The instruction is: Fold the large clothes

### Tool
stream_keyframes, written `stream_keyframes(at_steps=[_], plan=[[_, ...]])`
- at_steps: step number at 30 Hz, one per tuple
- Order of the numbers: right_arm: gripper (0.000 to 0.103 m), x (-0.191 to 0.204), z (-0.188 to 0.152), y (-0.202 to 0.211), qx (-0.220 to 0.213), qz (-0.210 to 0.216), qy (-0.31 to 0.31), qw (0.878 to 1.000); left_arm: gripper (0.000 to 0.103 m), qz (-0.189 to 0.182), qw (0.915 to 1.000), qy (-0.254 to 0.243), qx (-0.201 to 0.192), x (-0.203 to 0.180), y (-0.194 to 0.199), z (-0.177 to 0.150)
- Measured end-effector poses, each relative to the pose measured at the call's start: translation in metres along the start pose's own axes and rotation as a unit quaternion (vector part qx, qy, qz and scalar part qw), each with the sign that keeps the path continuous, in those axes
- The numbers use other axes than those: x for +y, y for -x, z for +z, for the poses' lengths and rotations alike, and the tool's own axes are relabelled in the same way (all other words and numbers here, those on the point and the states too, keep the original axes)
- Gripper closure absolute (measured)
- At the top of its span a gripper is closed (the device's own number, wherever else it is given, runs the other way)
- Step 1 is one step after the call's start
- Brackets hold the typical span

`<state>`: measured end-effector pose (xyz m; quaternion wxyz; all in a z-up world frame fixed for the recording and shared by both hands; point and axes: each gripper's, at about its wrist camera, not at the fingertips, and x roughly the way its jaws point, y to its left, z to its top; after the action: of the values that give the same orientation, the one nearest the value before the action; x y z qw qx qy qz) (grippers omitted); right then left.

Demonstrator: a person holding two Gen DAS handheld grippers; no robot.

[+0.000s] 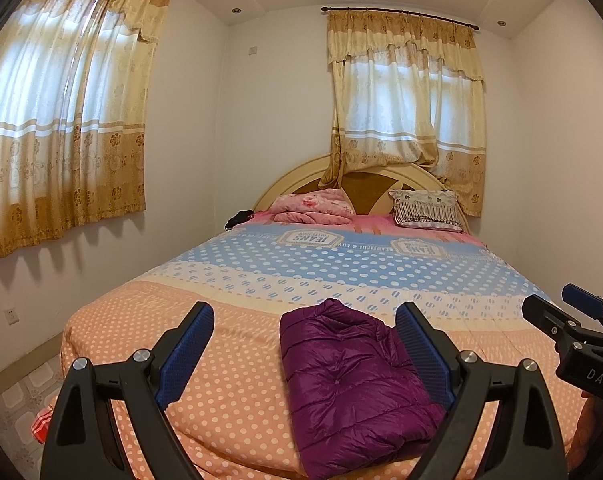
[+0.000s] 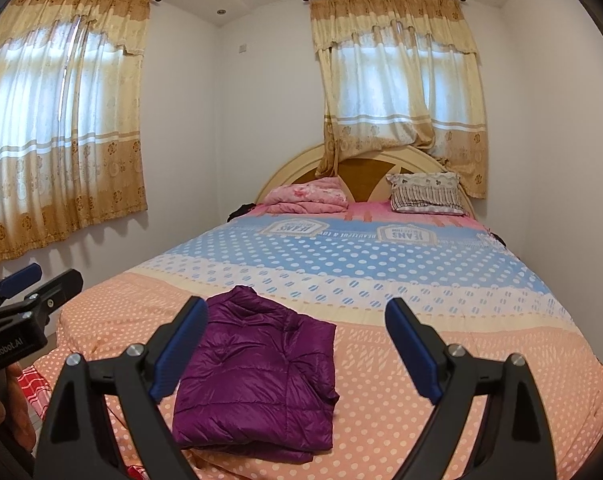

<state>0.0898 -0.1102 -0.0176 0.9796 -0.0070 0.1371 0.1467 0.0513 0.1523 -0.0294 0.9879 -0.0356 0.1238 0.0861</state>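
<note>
A purple quilted jacket [image 1: 353, 384] lies folded into a compact block near the foot of the bed [image 1: 229, 360], on the orange dotted part of the cover. My left gripper [image 1: 305, 320] stands open above the bed's near edge with nothing between its blue pads; the jacket shows just inside its right finger. In the right wrist view the same jacket [image 2: 257, 376] lies just inside the left finger of my right gripper [image 2: 295, 316], which is open and empty too. Each gripper appears at the edge of the other's view: the right gripper [image 1: 577, 312], the left gripper [image 2: 33, 280].
A folded pink blanket [image 1: 313, 208] and a patterned pillow [image 1: 427, 208] rest at the rounded headboard. Curtained windows stand on the left wall and behind the bed. A red and white cloth [image 2: 33, 392] lies on the tiled floor left of the bed. A hand [image 2: 9, 412] holds the left gripper.
</note>
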Motion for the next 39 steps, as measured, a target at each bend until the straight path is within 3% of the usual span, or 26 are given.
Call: stream_keyframes(at_steps=[39], plan=[[0.009,0.0055,-0.0067,0.0028,0.009,0.014,0.001,1.000,0.011,-0.002,1.0000,-0.005,0.005,0.0045,-0.0038,-0.0028]])
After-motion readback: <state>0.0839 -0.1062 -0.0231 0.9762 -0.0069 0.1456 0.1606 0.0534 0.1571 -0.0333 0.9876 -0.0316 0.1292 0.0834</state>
